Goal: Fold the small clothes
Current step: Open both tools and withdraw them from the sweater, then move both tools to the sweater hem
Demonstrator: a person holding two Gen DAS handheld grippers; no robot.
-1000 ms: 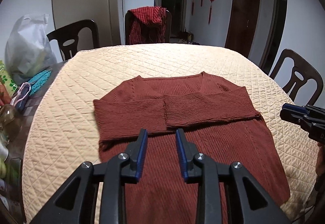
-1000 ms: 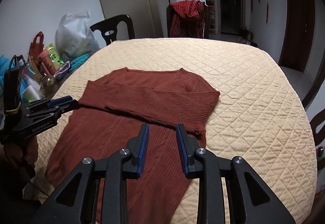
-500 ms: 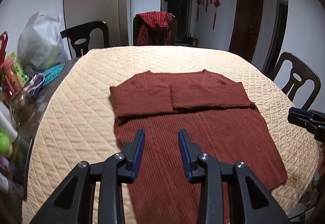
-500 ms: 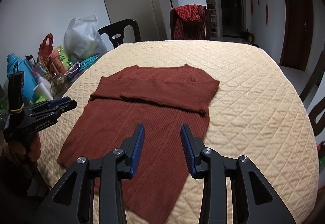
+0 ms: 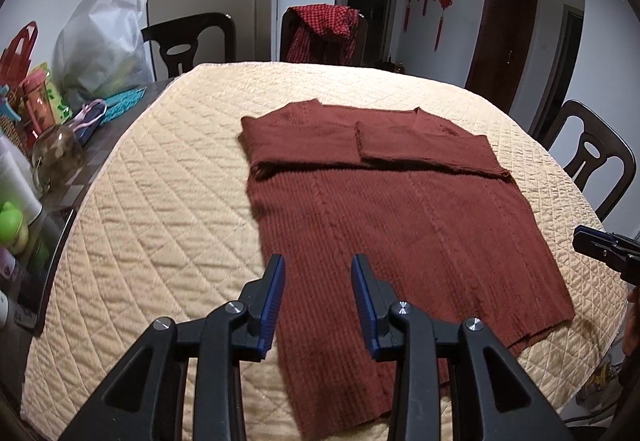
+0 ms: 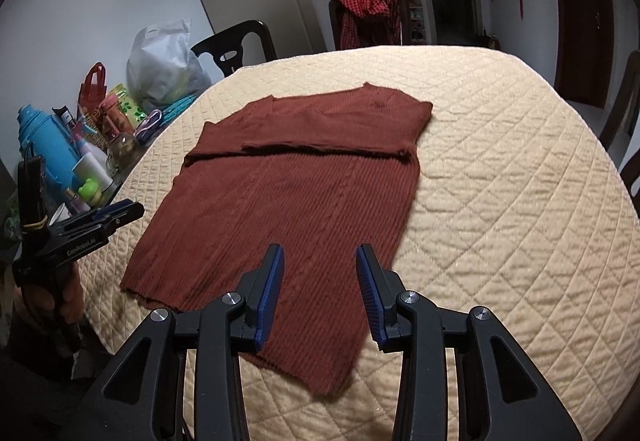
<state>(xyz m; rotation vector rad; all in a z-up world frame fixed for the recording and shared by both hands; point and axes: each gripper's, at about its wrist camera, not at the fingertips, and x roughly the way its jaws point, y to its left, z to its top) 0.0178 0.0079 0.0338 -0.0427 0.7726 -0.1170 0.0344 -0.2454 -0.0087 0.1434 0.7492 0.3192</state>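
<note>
Both the left gripper [image 5: 318, 301] and right gripper [image 6: 320, 291] are hovering with jaws apart, empty, over the near hem of the sweater [image 5: 400, 225], which is lying flat on the worktop [image 5: 160, 201]. The knit is looking soft and floppy; the hem corners are offering the best hold.

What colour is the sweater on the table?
The sweater is a dark rusty red with knitted ribs, seen best from the left wrist view.

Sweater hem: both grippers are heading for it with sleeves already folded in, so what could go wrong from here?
1. The sweater has sleeves lying loose across the chest; a fast lift could flip them open.
2. The hem hangs near the edge of the quilted cover; the open left gripper or right gripper might pinch quilt too.
</note>
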